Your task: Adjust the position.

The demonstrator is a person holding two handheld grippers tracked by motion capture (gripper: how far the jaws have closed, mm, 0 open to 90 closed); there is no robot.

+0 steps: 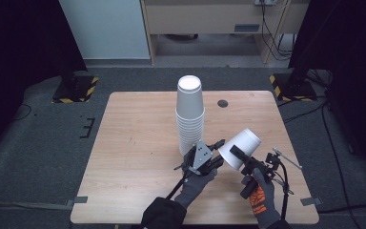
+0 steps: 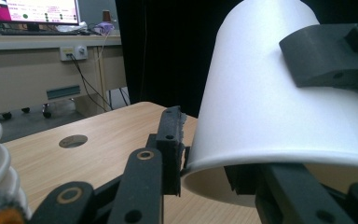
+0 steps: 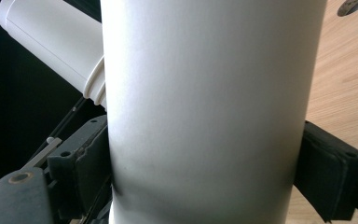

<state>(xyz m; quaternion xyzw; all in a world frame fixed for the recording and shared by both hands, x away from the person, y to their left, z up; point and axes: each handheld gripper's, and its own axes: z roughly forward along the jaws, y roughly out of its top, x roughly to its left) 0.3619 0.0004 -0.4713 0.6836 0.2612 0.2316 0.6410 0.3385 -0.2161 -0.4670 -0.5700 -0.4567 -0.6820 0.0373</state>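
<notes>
Counter (image 1: 138, 143), cup stack (image 1: 190, 112), one lifted cup (image 1: 240, 148), your two hand-held grippers.

Your wooden counter carries one tall stack of white cups, upside down, near its middle. Just right of it, your right hand-held gripper (image 1: 238, 155) clamps a single plain white paper cup by its sides, tilted, above the counter. Your left hand-held gripper (image 1: 218, 145) is narrowly open, its jaws either side of that cup's rim (image 2: 279, 161), one touching it.

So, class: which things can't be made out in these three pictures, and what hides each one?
- Inside of the held cup: right gripper view, its own wall faces the camera.
- Base of the cup stack: high view, the left gripper covers it.
- Monitor text: left gripper view, too small, cut by the top edge.
</notes>
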